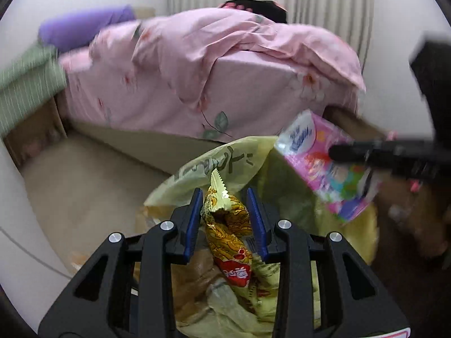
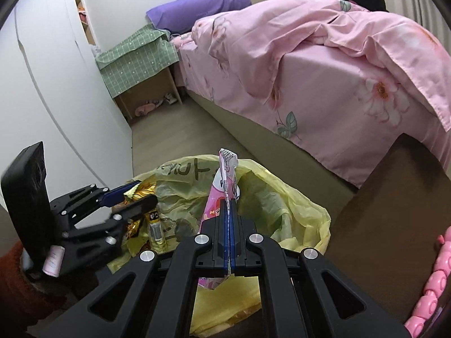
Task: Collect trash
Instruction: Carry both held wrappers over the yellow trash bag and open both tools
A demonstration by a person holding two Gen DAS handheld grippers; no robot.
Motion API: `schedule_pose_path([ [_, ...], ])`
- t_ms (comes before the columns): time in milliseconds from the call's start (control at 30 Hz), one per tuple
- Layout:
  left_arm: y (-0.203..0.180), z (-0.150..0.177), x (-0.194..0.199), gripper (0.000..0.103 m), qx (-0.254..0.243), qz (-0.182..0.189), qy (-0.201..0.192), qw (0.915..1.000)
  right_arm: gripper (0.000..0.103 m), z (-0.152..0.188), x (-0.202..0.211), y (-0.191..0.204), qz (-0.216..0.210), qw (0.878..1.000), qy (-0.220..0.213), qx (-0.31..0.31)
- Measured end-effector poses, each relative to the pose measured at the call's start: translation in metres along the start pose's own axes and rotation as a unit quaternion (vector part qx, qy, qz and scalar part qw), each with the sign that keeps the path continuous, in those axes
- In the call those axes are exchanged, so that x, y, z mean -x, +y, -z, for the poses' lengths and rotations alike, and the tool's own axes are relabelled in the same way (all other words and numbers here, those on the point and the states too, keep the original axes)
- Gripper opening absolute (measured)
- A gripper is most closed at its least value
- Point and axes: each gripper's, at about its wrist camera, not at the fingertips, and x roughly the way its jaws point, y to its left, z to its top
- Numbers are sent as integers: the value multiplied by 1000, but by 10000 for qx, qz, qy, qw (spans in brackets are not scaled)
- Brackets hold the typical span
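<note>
A yellow plastic trash bag (image 2: 296, 208) stands open on the floor; it also shows in the left wrist view (image 1: 225, 157). My left gripper (image 1: 225, 197) is over the bag's mouth with its jaws apart around a gold and red snack wrapper (image 1: 228, 225); whether the pads touch it I cannot tell. In the right wrist view this gripper (image 2: 141, 194) is at the bag's left rim. My right gripper (image 2: 229, 205) is shut on a pink tissue pack (image 2: 222, 186) and holds it above the bag. The pack (image 1: 324, 163) shows at the right of the left wrist view.
A bed with a pink floral quilt (image 2: 324, 64) stands close behind the bag. A nightstand under a green cloth (image 2: 138, 59) is at the far left by a white wardrobe (image 2: 42, 84). A can (image 2: 156, 231) lies inside the bag. A pink object (image 2: 431, 290) lies at the right.
</note>
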Motion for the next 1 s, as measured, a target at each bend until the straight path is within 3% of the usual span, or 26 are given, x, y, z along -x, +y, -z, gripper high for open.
schedule_pose_path([
  [100, 15, -6, -1, 29, 548, 285, -17, 9981, 3, 0, -3, -2, 16, 9999, 56, -87],
  [400, 27, -37, 5, 30, 1227, 710, -270, 9895, 4, -2, -2, -1, -63, 9998, 23, -200],
  [500, 31, -39, 15, 43, 1316, 716, -307, 9882, 5, 2, -9, 5, -291, 9991, 268, -115],
  [600, 38, -38, 26, 51, 1467, 572, -333, 9870, 7, 7, -10, 12, -241, 9991, 355, 51],
  [667, 41, -36, 33, 53, 1537, 437, -355, 9865, 22, 8, -4, 14, -217, 9994, 255, 108],
  [700, 41, -35, 38, 54, 1562, 348, -370, 9864, 41, 8, 2, 15, -263, 9995, 174, 89],
  [733, 42, -34, 42, 54, 1588, 272, -392, 9862, 50, 8, 5, 16, -312, 9994, 127, 79],
  [1000, 20, -32, 75, 54, 1414, 95, -519, 9886, 51, 10, 57, 12, -117, 9999, -12, 11],
])
